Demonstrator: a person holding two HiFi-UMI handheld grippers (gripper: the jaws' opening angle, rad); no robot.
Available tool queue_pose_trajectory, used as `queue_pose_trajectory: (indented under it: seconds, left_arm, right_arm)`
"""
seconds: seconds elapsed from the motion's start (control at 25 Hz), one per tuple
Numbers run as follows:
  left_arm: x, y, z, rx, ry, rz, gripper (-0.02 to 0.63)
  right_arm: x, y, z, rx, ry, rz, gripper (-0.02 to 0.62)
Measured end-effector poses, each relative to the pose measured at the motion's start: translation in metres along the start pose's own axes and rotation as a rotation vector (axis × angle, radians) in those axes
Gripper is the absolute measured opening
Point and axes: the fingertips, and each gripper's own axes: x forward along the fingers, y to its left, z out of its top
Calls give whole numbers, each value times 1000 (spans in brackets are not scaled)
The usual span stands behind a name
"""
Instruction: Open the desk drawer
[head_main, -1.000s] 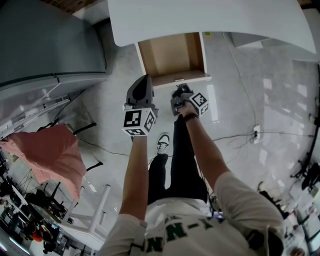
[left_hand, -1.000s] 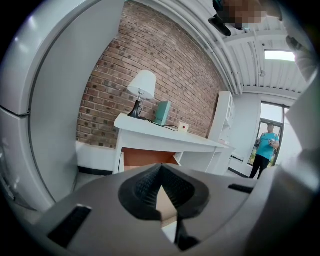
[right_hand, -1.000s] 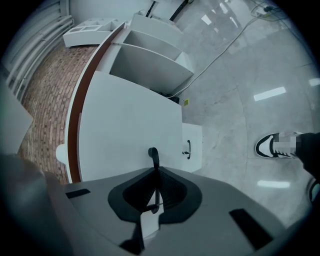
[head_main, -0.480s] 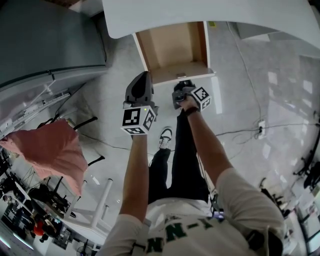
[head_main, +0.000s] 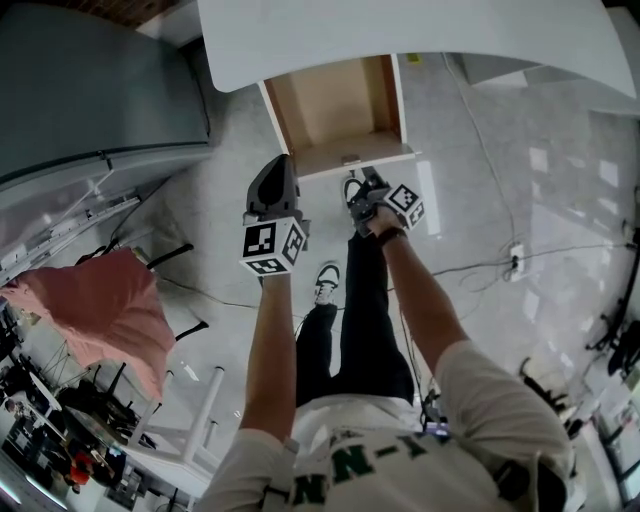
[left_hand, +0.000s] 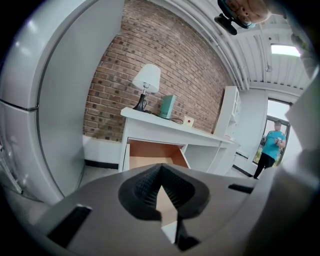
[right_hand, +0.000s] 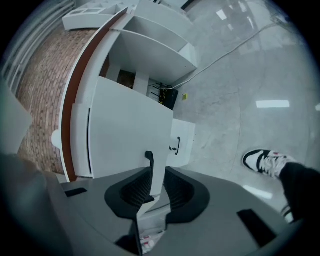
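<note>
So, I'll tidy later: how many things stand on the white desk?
3: white-shaded lamp at left, teal box beside it, small white box further right. More may be hidden.

The white-fronted drawer (head_main: 336, 106), wood-lined inside, stands pulled out from under the white desk (head_main: 400, 30).
</note>
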Motion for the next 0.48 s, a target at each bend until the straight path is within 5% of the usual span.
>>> queue_pose_trajectory:
  seconds: [0.24,0.48]
  left_arm:
    - [-12,-15,11,-9,15,3,-6]
    - [-41,-43,39,70,43,6,-6]
  right_arm:
    - [-50,28,8,-284,38,-73,64]
    - [-113,111,4,-709,74,-100,64]
